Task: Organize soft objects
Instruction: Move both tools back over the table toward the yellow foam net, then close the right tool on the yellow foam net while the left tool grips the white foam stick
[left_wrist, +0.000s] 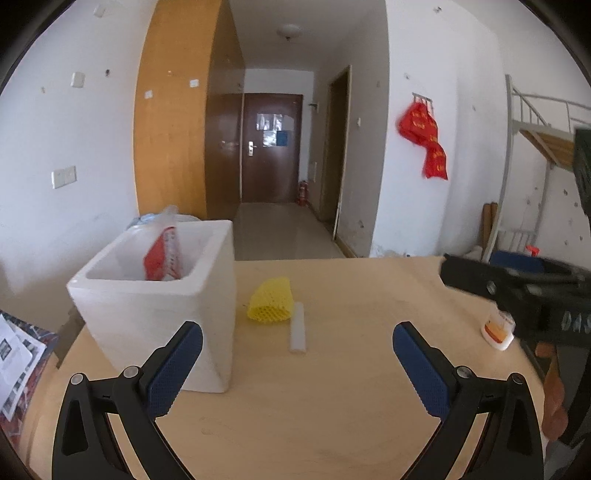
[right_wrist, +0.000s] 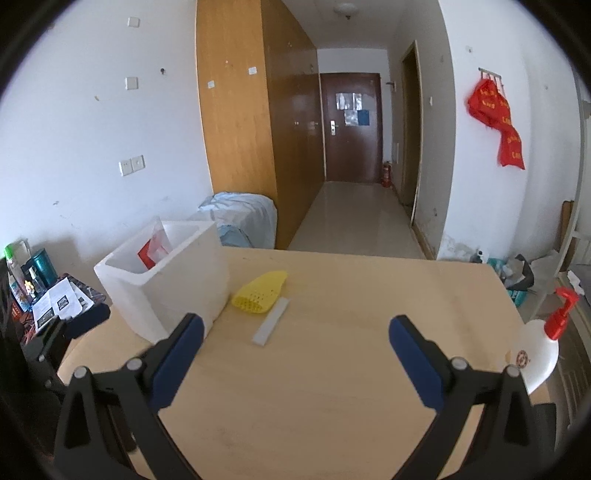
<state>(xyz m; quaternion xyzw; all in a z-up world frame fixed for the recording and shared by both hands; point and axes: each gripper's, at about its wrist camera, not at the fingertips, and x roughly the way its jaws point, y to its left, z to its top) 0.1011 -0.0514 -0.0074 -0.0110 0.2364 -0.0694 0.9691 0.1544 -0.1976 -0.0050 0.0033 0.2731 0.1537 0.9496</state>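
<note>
1. Yellow foam net (left_wrist: 270, 300), a soft tube of open mesh, lies on the pale wooden table (left_wrist: 332, 424), ahead of both tongs, touching a flat white foam strip (left_wrist: 298, 328).
2. Left gripper (left_wrist: 297, 363) and right gripper (right_wrist: 295, 356) stand wide apart, blue ribbed pads empty.
3. A white foam box (left_wrist: 155, 314), holding a red-and-clear bag (left_wrist: 162, 258), stands ahead-left; a white spray bottle (right_wrist: 535, 354) sits right.

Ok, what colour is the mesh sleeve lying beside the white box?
Yellow, with a netted pattern of holes. The mesh sleeve shows best in the left wrist view.
</note>
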